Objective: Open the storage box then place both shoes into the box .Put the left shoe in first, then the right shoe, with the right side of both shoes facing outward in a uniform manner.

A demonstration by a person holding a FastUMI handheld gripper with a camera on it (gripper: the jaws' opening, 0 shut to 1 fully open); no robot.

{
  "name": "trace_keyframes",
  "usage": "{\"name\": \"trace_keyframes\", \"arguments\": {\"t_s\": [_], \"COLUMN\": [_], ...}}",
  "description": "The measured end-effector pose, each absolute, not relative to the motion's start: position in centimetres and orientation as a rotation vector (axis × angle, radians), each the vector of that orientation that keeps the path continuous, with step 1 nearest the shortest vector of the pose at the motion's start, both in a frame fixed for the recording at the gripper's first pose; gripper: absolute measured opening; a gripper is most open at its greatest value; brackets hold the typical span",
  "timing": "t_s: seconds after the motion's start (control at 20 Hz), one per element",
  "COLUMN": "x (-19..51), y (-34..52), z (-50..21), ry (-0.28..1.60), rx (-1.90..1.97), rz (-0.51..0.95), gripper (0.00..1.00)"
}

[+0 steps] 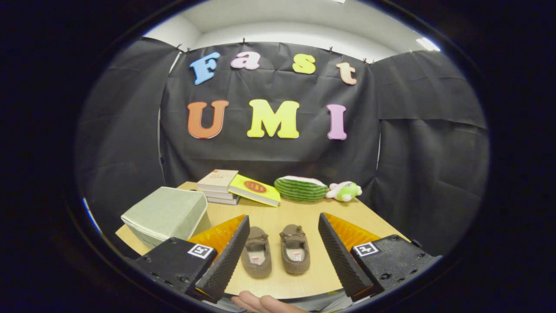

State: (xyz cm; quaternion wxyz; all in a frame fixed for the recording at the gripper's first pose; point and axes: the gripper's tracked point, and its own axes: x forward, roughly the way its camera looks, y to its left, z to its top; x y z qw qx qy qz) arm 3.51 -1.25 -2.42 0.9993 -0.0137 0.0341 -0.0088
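Note:
Two brown slipper-like shoes lie side by side on the wooden table, toes pointing away from me: the left shoe and the right shoe. They show in the gap between my fingers, lower down on the table. My gripper is open and holds nothing, hovering above the table's near edge. The storage box, pale grey-green with its lid shut, stands on the table beyond my left finger.
At the back of the table are a stack of books with a yellow book leaning on it, a watermelon-slice toy and a small plush toy. A person's hand shows at the near table edge.

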Motion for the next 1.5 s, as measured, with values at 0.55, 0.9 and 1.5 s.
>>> {"name": "trace_keyframes", "arguments": {"t_s": [0.55,0.9,1.5], "x": [13.1,17.2,19.2], "y": [5.3,12.3,22.6], "z": [-4.6,-5.9,-12.2], "ry": [0.173,0.34,0.794], "rx": [-0.032,0.132,0.509], "rz": [0.233,0.509,0.936], "gripper": [1.0,1.0,1.0]}}
